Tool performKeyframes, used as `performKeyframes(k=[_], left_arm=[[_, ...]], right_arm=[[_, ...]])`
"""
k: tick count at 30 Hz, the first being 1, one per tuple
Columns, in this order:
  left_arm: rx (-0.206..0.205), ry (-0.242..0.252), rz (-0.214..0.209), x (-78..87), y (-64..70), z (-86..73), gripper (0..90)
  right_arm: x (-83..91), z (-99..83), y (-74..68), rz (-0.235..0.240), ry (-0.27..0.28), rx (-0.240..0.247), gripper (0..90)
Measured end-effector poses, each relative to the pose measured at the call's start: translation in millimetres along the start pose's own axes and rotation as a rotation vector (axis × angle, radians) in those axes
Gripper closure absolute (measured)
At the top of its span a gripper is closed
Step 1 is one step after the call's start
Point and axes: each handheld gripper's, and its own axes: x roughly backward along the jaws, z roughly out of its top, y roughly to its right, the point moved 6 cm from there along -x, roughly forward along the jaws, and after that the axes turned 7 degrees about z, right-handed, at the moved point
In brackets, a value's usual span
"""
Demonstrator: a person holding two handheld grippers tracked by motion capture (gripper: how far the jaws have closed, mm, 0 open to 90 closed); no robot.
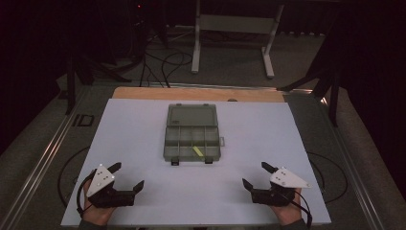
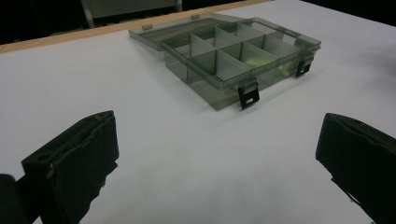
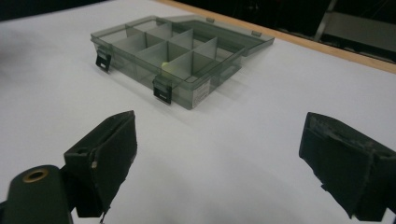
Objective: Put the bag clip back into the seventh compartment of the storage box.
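In the middle of the white bench (image 1: 143, 191) lies a small box (image 1: 192, 143) of smoky clear plastic, with its lid (image 1: 192, 115) thrown open and lying flat on the far side. Inside, thin walls divide it in compartments, and in a near one, toward the right side, lies a small yellow piece (image 1: 197, 151). Both claws wait near the front edge, well apart from the box. The left claw (image 1: 125, 176) is released, with jaws wide and nothing between them, and the right claw (image 1: 256, 175) is the same. I judge the box to be light and stiff, with smooth and rather slippery walls, so it may slide on the bench if it is pushed from one side only. A good place to take hold seems the thin outer wall, or the edge of the lid, and one claw could steady the box while the other works. The two dark latches (image 2: 249, 95) on the front wall look small and loose. The high view shows the whole layout and how both claws stand to the box. The left gripper view shows the latches closely and the height of the walls. In the right gripper view the yellow piece (image 3: 165, 64) is a bright spot, and a pale label (image 3: 201, 94) shows on the side wall.
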Motion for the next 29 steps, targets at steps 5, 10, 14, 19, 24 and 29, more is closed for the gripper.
performKeyframes(k=[5, 10, 14, 19, 24, 29], left_arm=[[-0.003, 0.0, 0.001, -0.5, 0.8, -0.2, 0.1], [-0.005, -0.002, 0.002, -1.2, 1.5, -0.9, 0.1], [-0.008, 0.001, 0.005, -0.9, 1.4, -1.3, 0.1], [-0.012, -0.003, 0.007, -2.1, 1.5, -2.4, 0.1], [-0.013, -0.004, 0.006, -3.3, 2.4, -3.0, 0.1], [-0.009, -0.003, 0.012, -3.7, 1.3, -3.5, 0.1]], right_arm=[[10.4, -6.6, 3.9, -0.014, 0.035, -0.009, 10.0], [21.7, -17.2, 5.7, -0.04, 0.06, -0.031, 10.0], [27.1, -17.9, 6.2, -0.048, 0.086, -0.043, 10.0], [28.6, -15.0, 4.0, -0.045, 0.108, -0.036, 10.0], [28.4, -15.6, 2.1, -0.035, 0.109, -0.021, 10.0], [30.1, -15.1, 3.5, -0.041, 0.124, -0.025, 9.9]])
